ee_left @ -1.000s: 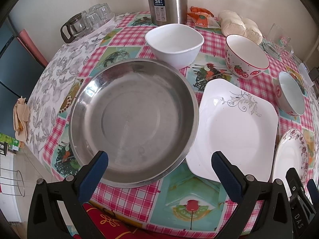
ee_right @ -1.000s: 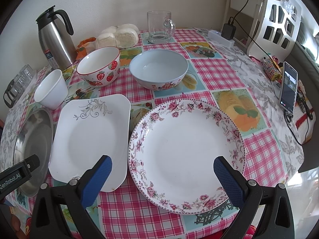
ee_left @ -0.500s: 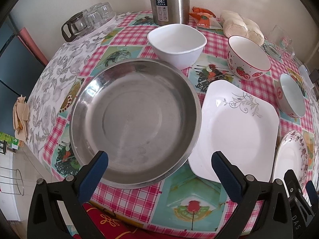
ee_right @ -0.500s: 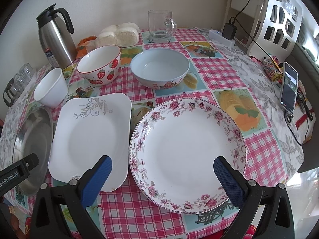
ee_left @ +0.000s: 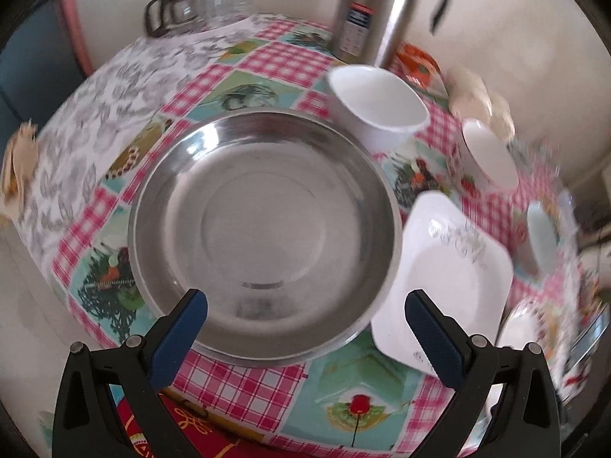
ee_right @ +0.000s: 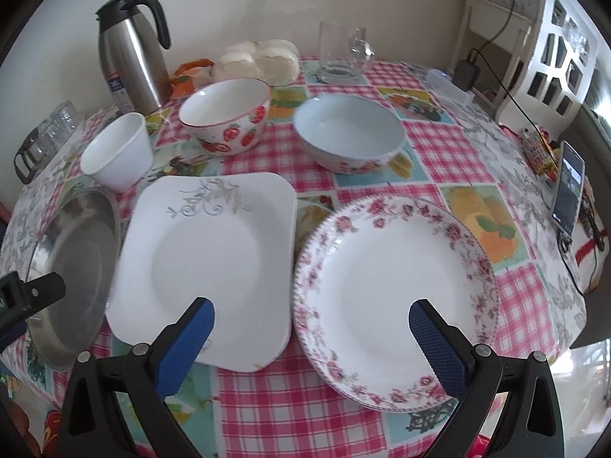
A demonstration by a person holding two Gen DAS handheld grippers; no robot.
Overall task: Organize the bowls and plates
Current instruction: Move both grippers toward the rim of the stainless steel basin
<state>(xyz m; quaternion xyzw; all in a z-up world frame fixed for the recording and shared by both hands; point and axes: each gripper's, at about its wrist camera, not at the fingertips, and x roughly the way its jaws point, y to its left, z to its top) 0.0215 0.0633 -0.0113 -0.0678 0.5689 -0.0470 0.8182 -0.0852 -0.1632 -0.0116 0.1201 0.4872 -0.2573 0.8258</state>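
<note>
Left gripper (ee_left: 305, 322) has swung left and squared up over the steel pan (ee_left: 263, 229) at the table's left edge; jaws wide apart, empty. Right gripper (ee_right: 311, 322), likewise spread and empty, hangs between square plate (ee_right: 206, 252) and flowered plate (ee_right: 393, 294). Stacking not yet begun.

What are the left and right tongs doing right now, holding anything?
Left tongs: open, empty, over the steel pan.
Right tongs: open, empty, over the square plate and flowered plate.

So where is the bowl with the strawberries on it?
In the right wrist view, the strawberry bowl sits toward the back of the table, between the small white bowl on its left and the pale blue bowl on its right.
</note>
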